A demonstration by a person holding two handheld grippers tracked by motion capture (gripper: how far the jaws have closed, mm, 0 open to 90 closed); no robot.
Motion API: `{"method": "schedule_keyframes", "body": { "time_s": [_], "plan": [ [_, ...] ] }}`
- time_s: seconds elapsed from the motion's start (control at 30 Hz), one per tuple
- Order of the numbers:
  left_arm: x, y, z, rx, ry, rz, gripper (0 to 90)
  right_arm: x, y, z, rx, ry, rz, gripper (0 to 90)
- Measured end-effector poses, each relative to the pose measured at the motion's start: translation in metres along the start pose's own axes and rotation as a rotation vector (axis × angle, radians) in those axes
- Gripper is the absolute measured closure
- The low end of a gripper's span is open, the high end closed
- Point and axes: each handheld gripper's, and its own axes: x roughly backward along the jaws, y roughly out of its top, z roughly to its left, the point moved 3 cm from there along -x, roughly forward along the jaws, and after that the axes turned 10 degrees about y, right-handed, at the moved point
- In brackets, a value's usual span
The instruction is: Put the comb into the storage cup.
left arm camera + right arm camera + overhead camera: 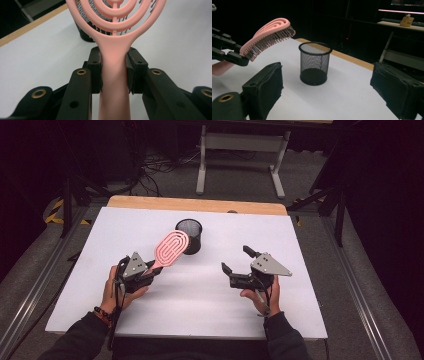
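A pink hairbrush [171, 247] with a looped, open head and dark bristles underneath is held up off the table. My left gripper [155, 267] is shut on its handle [115, 75], both pads pressing its sides, and the head tilts up toward a black mesh cup [189, 236]. The cup [314, 63] stands upright and looks empty, just beyond the brush head [272, 31]. My right gripper [237, 259] hovers to the right of the cup, jaws wide open with nothing between them; its fingers [265, 87] frame the cup in the right gripper view.
The white tabletop [200, 290] has a wooden strip [197, 204] along its far edge. Beyond it stands a grey table frame [242, 157] on dark floor. Metal rails [360, 290] run along both sides.
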Motion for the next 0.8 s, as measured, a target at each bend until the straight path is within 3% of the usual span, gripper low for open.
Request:
{"method": "schedule_keyframes", "body": {
  "time_s": [0.27,0.33,0.5,0.57,0.67,0.8],
  "plan": [
    [0.000,0.005,-0.018,-0.003,0.007,-0.094,69.4,-0.019,0.007,0.007,-0.032,0.034,0.014,8.7],
    [-0.001,0.006,-0.024,-0.011,0.010,-0.110,69.4,-0.022,0.008,0.011,-0.061,0.078,-0.001,8.4],
    [-0.002,0.008,-0.036,-0.018,0.015,-0.138,69.4,-0.030,0.014,0.024,-0.072,0.133,-0.010,8.2],
    [-0.003,0.009,-0.041,-0.041,0.024,-0.143,69.4,-0.033,0.015,0.029,-0.081,0.157,-0.015,7.8],
    [-0.005,0.011,-0.047,-0.045,0.025,-0.156,69.4,-0.039,0.015,0.041,-0.044,0.187,0.023,6.7],
    [-0.006,0.014,-0.052,-0.041,0.032,-0.167,69.4,-0.042,0.015,0.048,-0.037,0.207,0.036,6.1]
  ]
}}
